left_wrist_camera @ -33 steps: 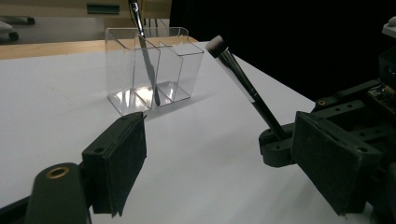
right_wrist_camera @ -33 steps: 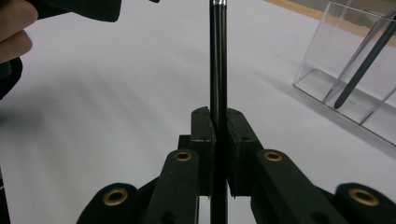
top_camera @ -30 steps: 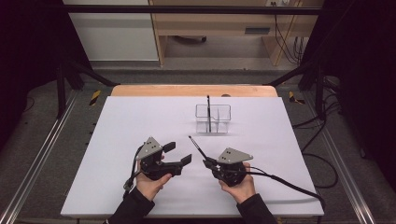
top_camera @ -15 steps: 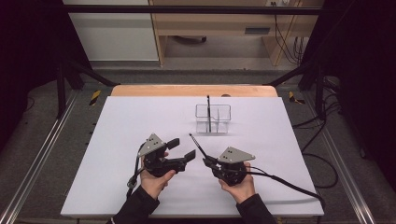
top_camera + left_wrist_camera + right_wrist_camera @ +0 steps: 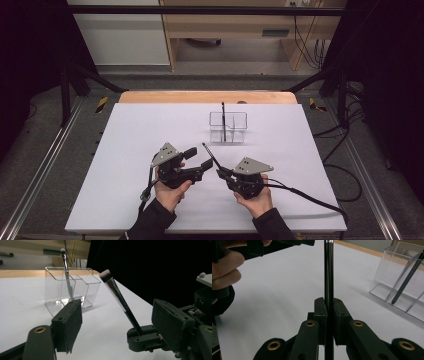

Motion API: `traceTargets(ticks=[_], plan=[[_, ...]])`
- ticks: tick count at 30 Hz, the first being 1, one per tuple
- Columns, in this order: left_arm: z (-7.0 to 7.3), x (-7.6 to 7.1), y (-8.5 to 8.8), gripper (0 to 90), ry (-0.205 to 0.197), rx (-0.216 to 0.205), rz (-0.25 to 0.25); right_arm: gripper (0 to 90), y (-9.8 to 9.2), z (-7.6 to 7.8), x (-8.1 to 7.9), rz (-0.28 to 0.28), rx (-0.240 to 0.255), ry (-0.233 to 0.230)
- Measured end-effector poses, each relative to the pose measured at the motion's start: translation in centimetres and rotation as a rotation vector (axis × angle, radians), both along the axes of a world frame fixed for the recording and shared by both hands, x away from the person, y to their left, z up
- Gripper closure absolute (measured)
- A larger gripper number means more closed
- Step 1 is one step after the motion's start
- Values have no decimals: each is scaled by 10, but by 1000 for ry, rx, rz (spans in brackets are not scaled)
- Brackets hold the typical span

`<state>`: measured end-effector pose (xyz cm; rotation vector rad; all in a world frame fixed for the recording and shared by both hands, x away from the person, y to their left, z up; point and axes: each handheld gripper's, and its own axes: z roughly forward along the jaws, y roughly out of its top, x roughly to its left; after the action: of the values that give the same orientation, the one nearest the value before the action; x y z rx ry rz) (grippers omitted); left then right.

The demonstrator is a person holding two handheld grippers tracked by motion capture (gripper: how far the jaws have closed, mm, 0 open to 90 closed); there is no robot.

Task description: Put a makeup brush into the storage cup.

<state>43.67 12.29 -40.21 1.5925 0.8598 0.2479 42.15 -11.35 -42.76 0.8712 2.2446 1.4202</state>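
Note:
My right gripper (image 5: 220, 173) is shut on the lower handle of a black makeup brush (image 5: 210, 153), which slants up and away with its bristle tip high. In the right gripper view the pads (image 5: 321, 315) clamp the brush (image 5: 328, 270) between them. My left gripper (image 5: 200, 158) sits just left of it, open. Its jaws have just been closing, and in the left gripper view the brush (image 5: 117, 293) stands between the pads (image 5: 71, 323) without touching them. A clear divided organizer (image 5: 228, 127) farther back holds a second brush (image 5: 223, 119) upright.
The white table sheet (image 5: 125, 150) spreads wide around both hands. The wooden table edge (image 5: 200, 96) lies behind the organizer. Cables (image 5: 310, 197) trail from the right gripper toward the right edge, and dark frame rails run along both sides.
My left gripper has edged right toward the brush, and its jaws have narrowed a little around it. The right gripper and the brush have stayed put.

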Motion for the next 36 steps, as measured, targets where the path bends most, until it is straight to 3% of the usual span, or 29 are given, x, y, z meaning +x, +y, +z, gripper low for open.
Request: traceTargets(ticks=[17, 30, 36], plan=[[-6, 3, -7, 360, 27, -50, 2, 840, 2, -1, 0, 12, 18, 14], [-9, 4, -11, 584, 65, -87, -19, 840, 3, -1, -1, 17, 28, 16], [-10, 4, -12, 644, 71, -91, -20, 840, 3, -1, -1, 17, 36, 18]])
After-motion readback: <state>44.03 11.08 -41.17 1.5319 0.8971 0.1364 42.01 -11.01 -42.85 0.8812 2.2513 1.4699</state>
